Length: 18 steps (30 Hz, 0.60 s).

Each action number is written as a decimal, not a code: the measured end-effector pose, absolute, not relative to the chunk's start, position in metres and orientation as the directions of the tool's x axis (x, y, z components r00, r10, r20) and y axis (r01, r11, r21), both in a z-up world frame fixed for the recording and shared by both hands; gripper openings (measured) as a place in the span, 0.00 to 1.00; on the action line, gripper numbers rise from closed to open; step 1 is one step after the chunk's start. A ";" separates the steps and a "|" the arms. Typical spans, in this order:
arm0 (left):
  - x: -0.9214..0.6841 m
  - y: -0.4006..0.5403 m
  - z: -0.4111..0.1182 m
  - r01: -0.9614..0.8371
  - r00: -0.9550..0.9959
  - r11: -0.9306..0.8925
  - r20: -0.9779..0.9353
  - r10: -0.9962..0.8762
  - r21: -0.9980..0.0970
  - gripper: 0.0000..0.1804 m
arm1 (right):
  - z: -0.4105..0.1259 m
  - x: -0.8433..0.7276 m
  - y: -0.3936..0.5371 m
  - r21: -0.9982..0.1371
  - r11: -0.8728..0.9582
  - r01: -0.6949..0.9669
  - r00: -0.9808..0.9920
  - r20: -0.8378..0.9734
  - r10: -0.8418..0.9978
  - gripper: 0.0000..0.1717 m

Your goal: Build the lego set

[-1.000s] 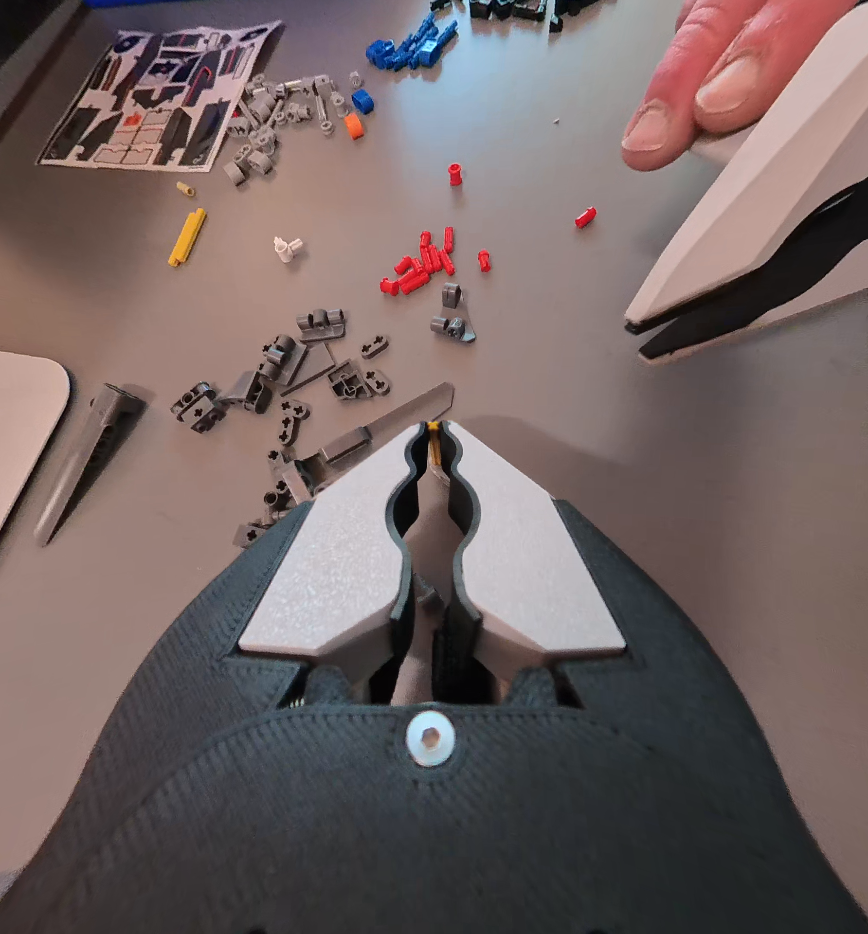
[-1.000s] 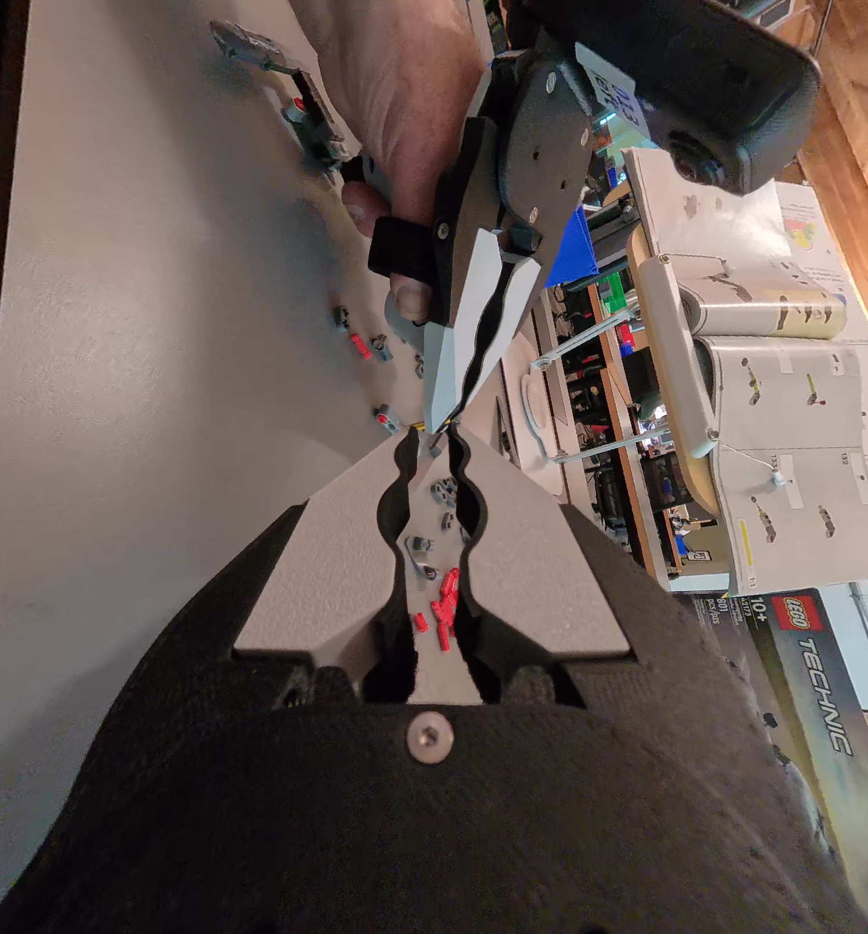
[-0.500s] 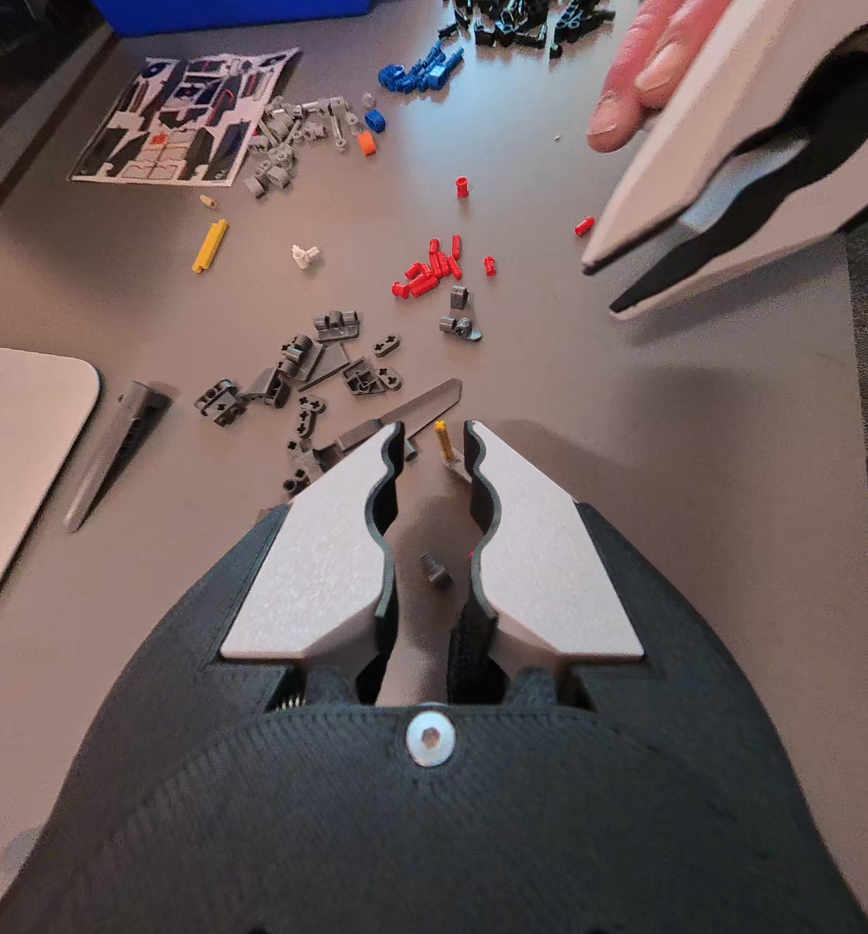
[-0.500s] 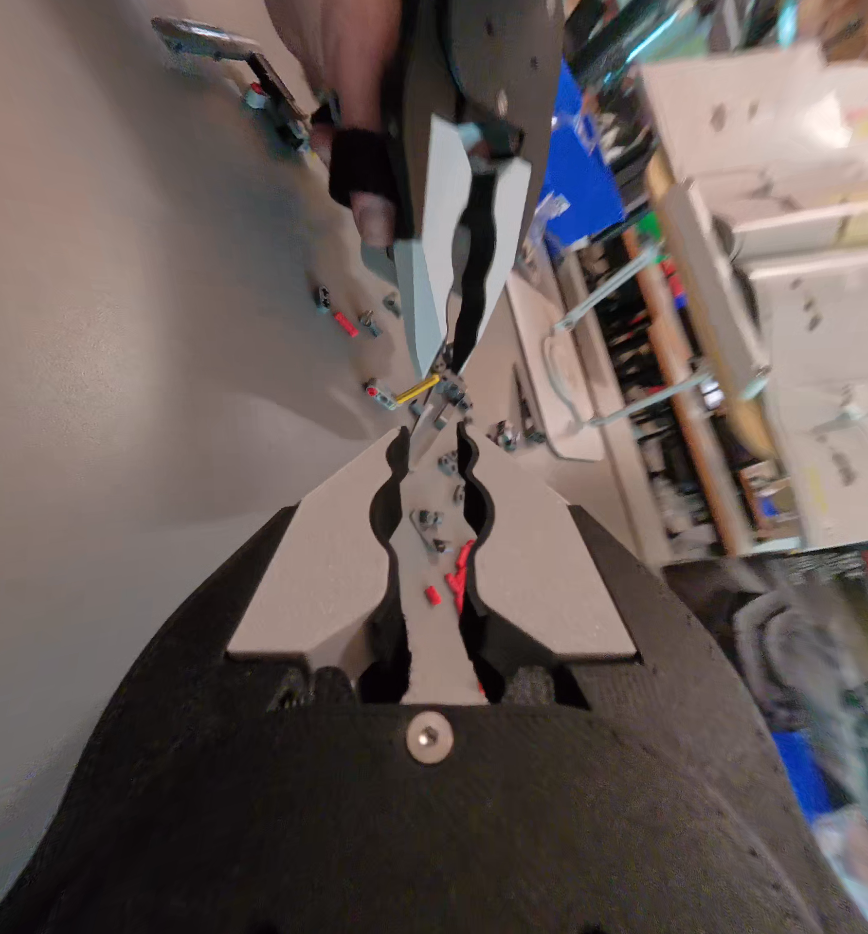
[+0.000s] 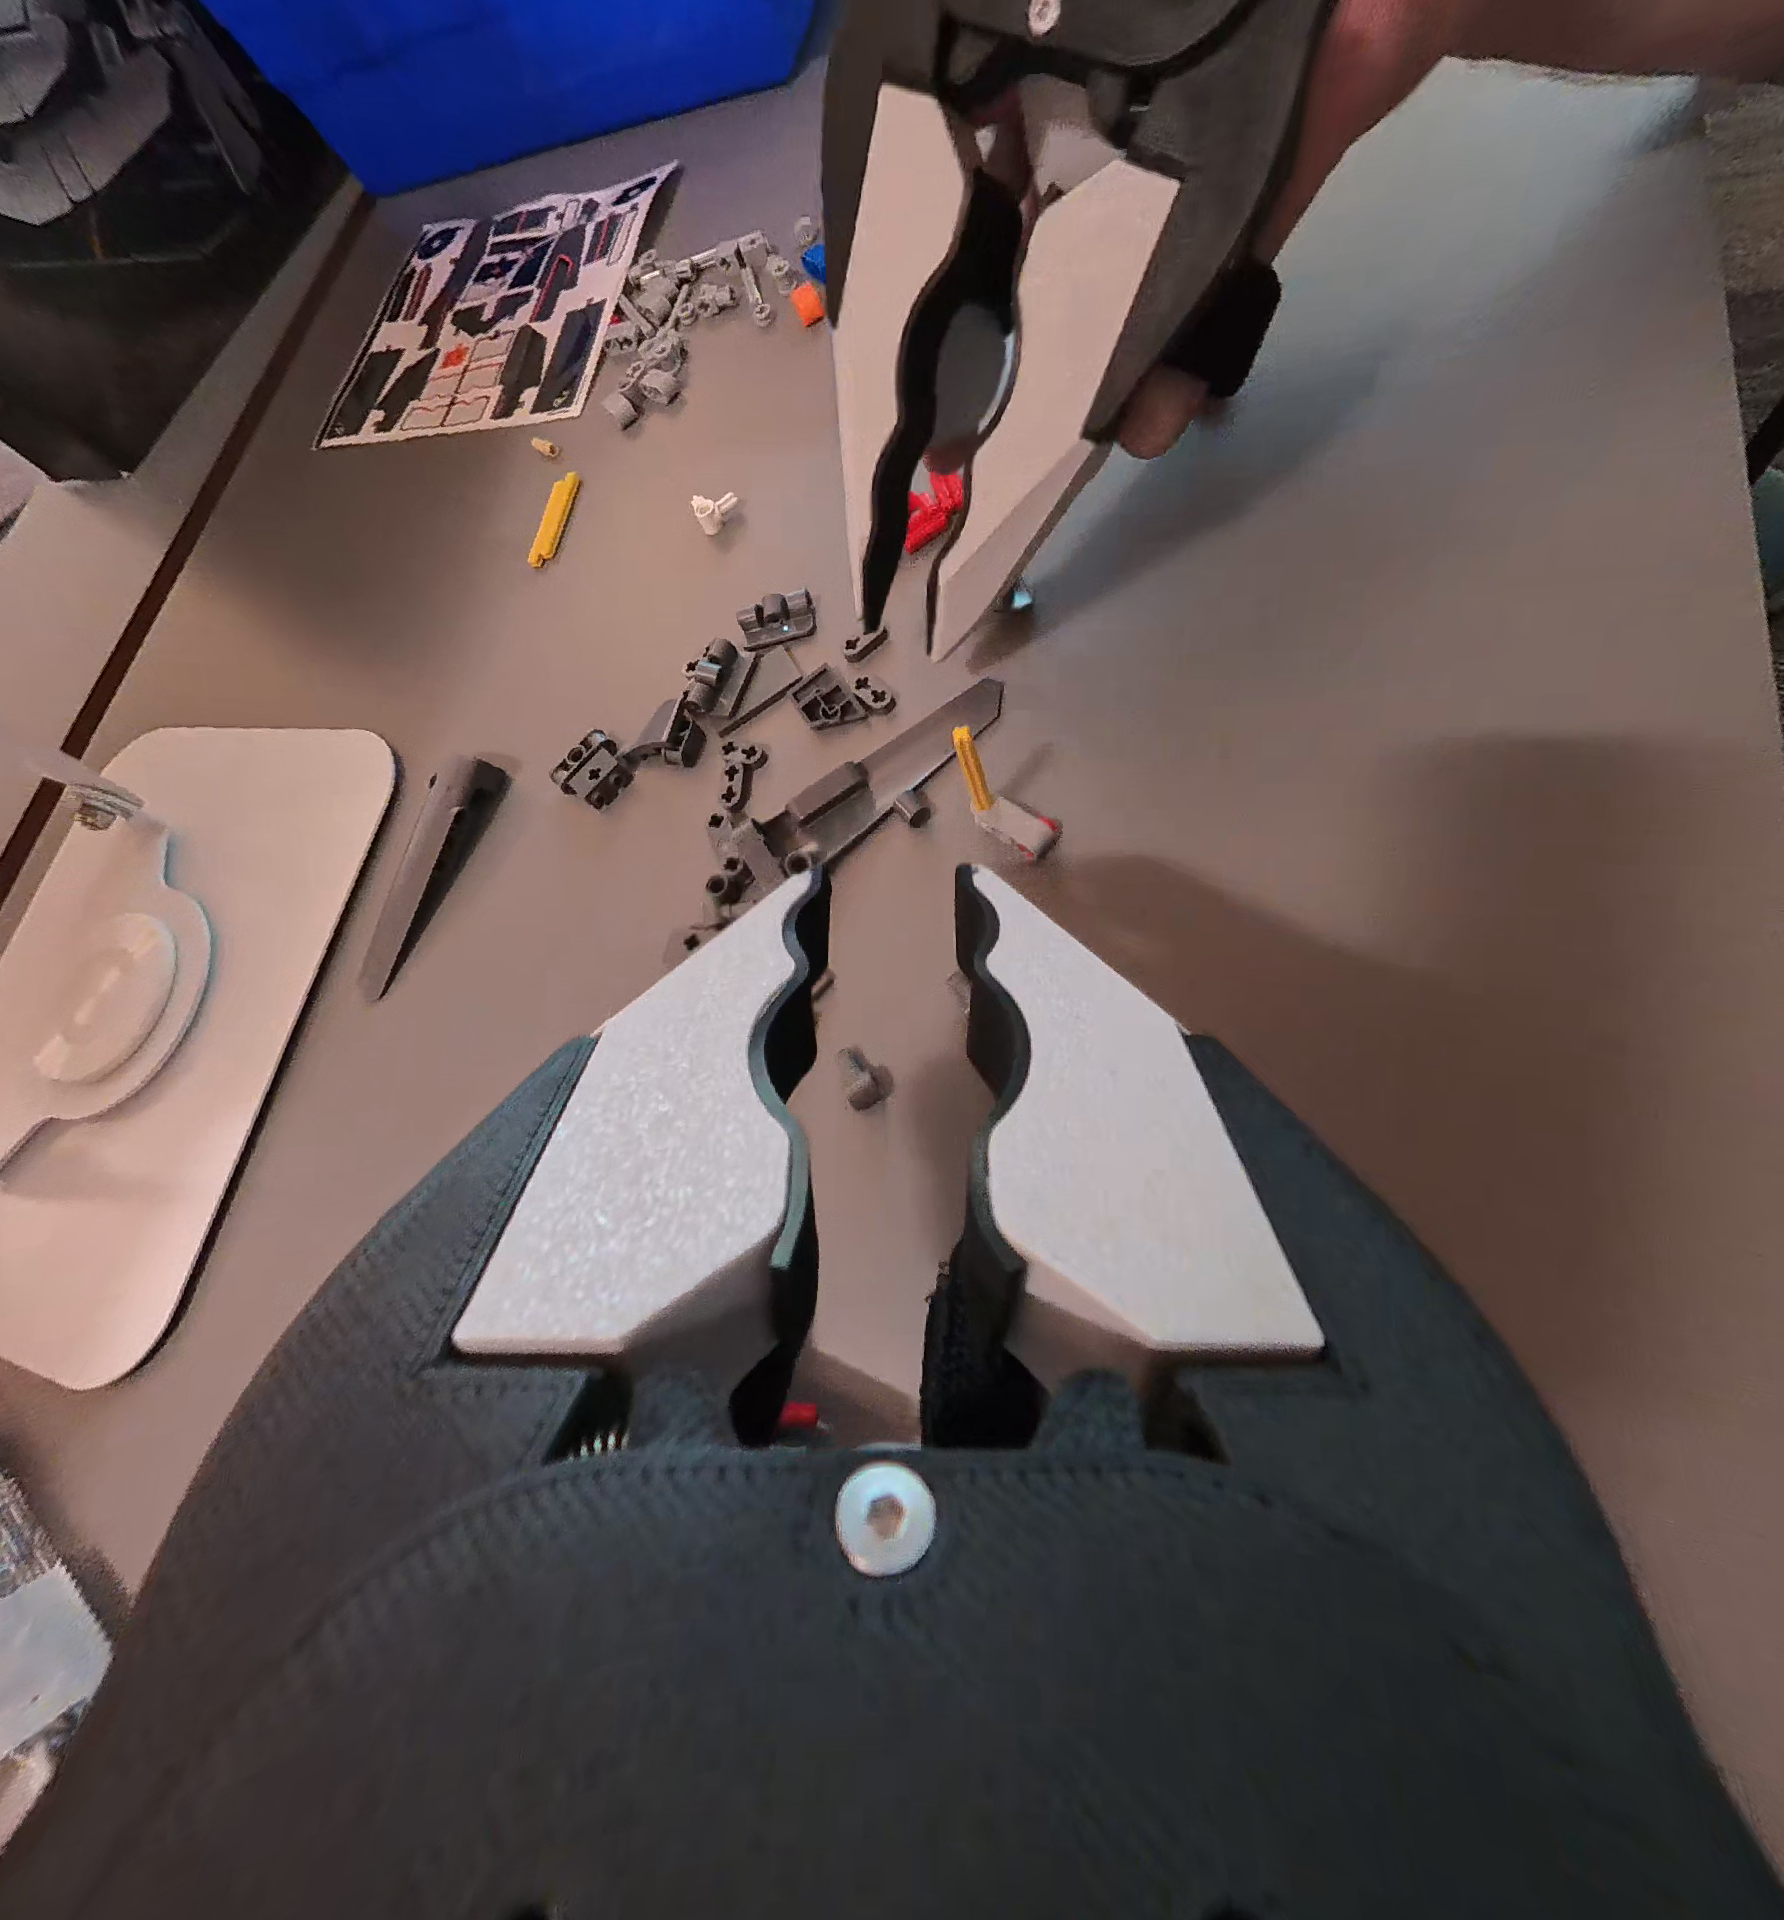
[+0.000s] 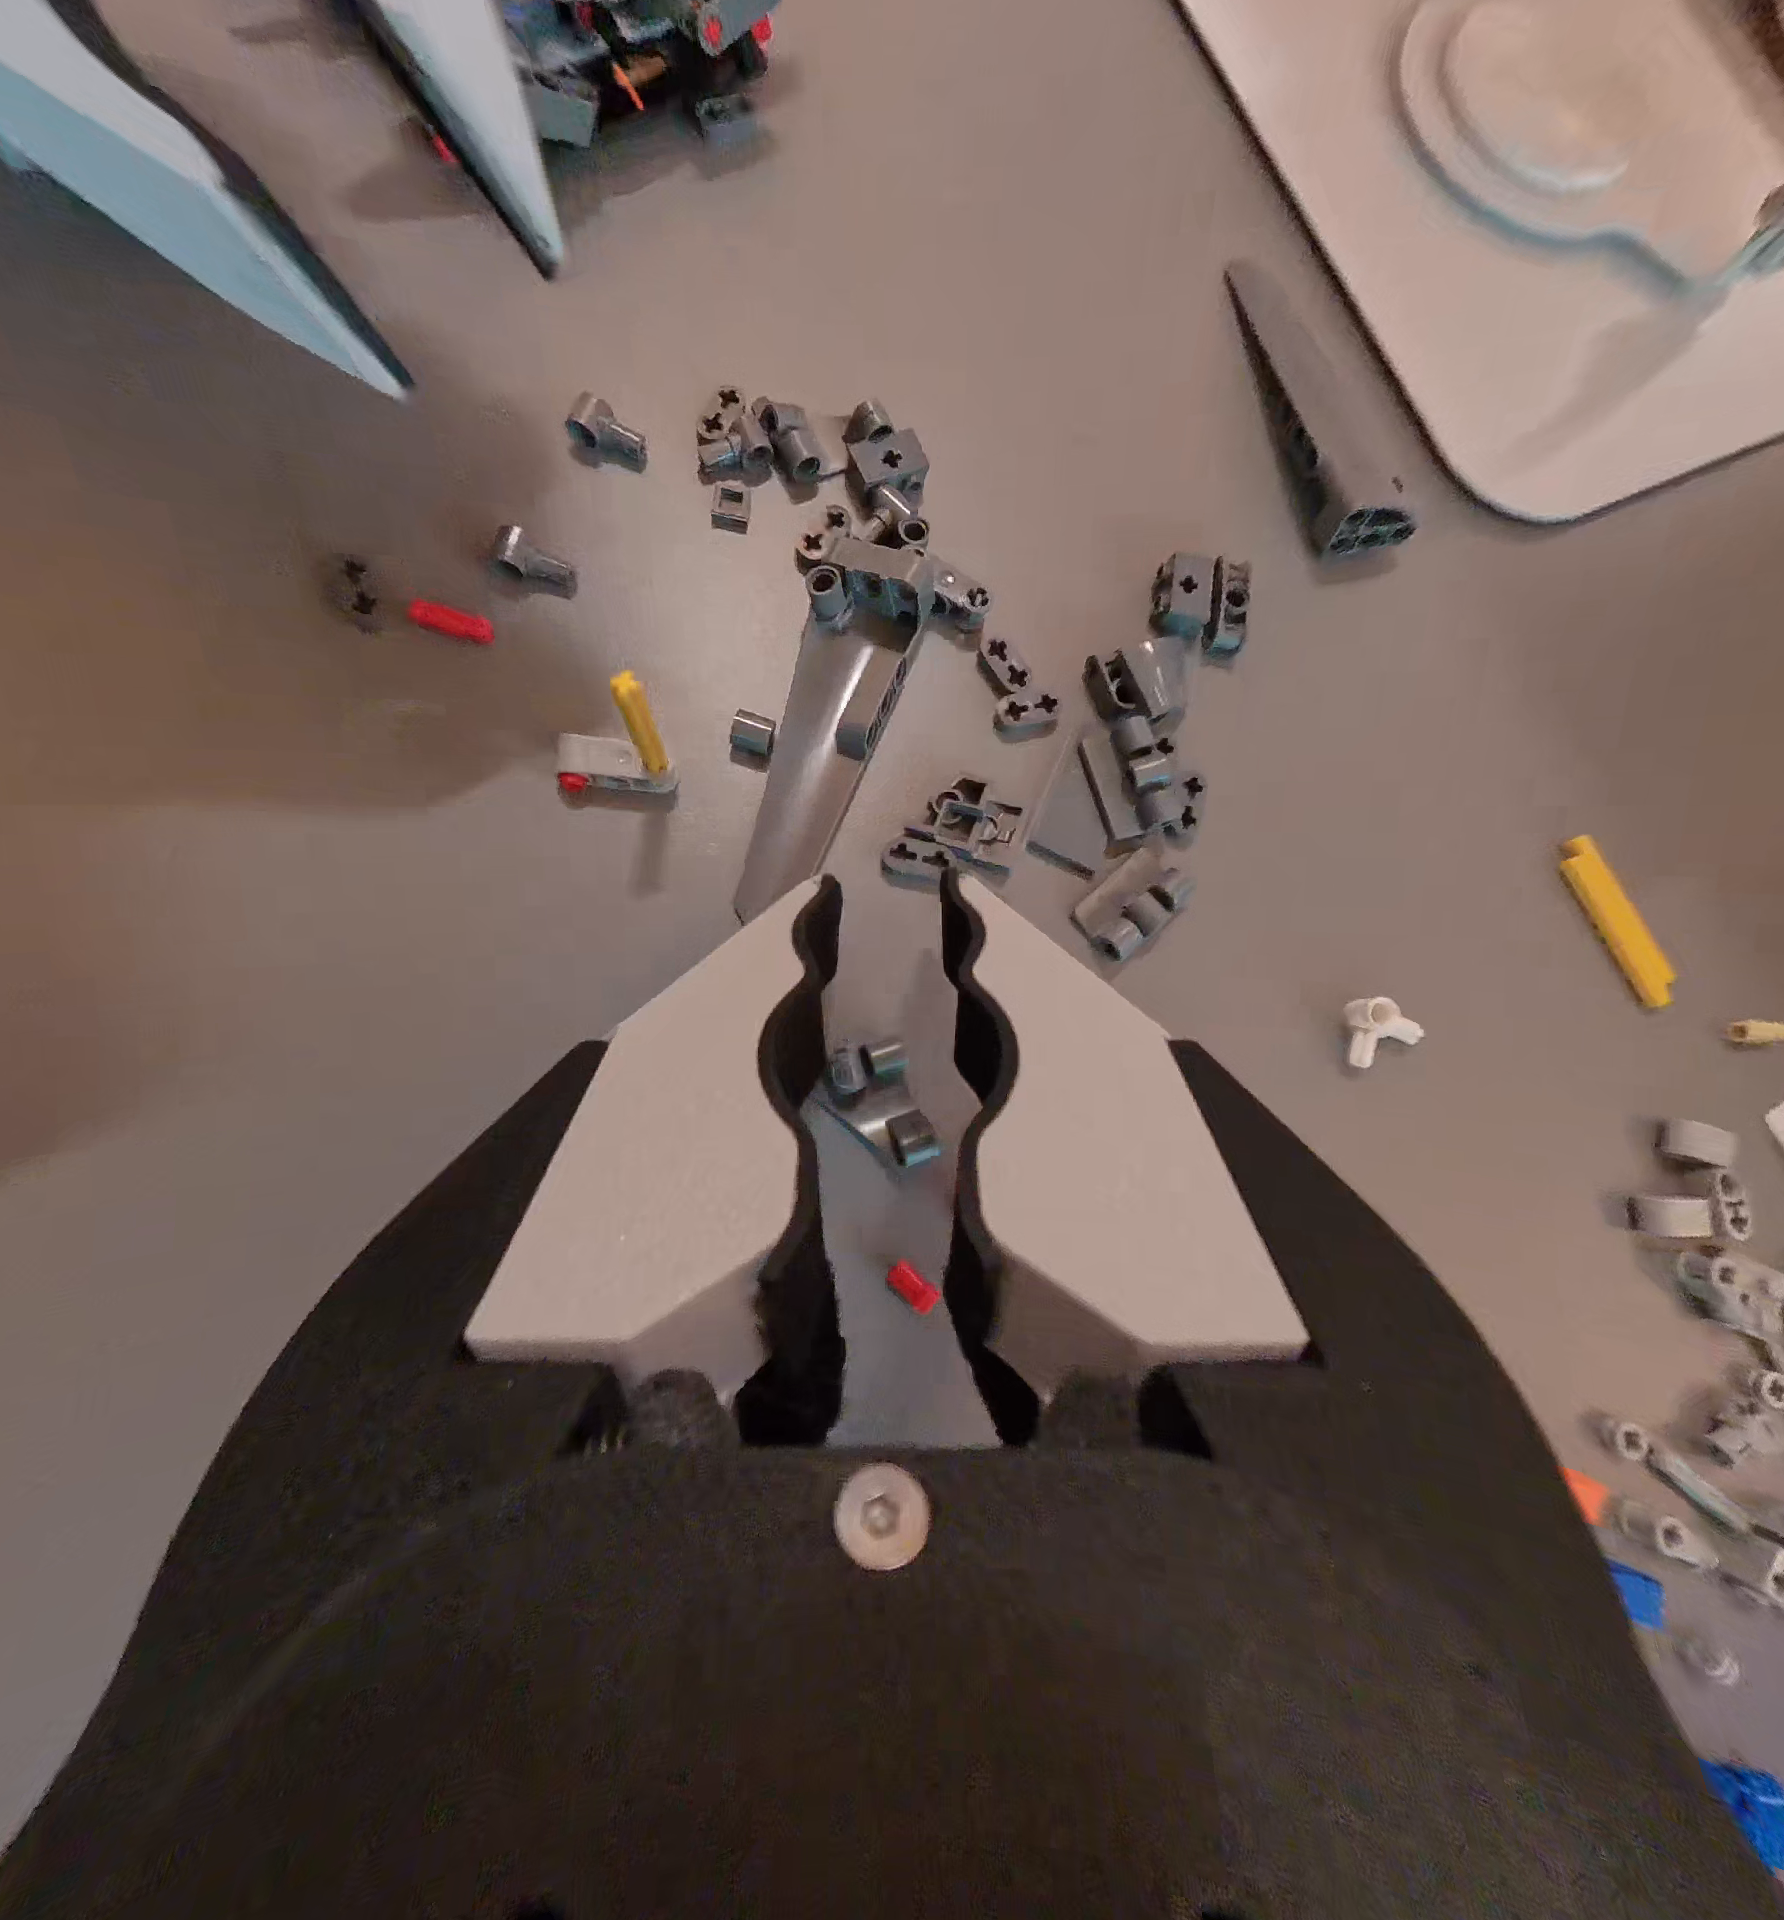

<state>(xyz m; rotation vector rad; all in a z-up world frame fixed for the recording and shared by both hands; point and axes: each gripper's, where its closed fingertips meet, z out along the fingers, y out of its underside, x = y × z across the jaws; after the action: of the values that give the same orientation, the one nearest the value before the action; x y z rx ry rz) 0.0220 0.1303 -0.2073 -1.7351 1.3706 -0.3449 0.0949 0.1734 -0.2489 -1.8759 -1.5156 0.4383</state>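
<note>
Two claws hang over the grey bench (image 5: 1387, 935), both released and grasping nothing. Left claw (image 5: 890, 883) has its fingers parted above bare bench, tips just short of a long dark grey wedge panel (image 5: 898, 774) and the heap of dark grey building pieces (image 5: 763, 707) around it. Just beyond its right fingertip lies a small light grey beam with a yellow axle (image 5: 974, 767) standing up out of it and a red pin at its other end. Right claw (image 6: 886, 883) points down at the same heap from the far side, fingers apart, nothing pinched; one small dark grey connector (image 6: 867, 1070) and a red pin (image 6: 912, 1286) lie on the bench under its open gap. Off to one side sit a longer yellow piece (image 6: 1615, 920), a white connector (image 6: 1379, 1031), a sticker sheet (image 5: 503, 312) and a pale rounded board (image 5: 140, 1039).
</note>
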 end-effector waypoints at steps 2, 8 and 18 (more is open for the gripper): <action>0.017 0.130 -0.208 -0.649 0.349 -0.004 -0.293 -0.890 -0.761 0.12 | -0.254 0.095 0.177 -0.660 -0.130 0.740 0.285 0.133 0.949 0.10; 0.008 0.130 -0.208 -0.635 0.344 0.000 -0.283 -0.896 -0.772 0.12 | -0.262 0.092 0.185 -0.636 -0.214 0.741 0.343 0.085 0.936 0.11; 0.000 0.129 -0.207 -0.633 0.324 0.015 -0.283 -0.903 -0.774 0.11 | -0.264 0.085 0.184 -0.635 -0.242 0.734 0.351 0.050 0.935 0.07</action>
<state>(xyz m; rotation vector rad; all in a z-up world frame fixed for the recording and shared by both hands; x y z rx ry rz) -0.0001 0.1294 -0.2074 -1.7009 1.3924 -0.3814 0.0848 0.1840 -0.2639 -2.0502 -1.4473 0.4607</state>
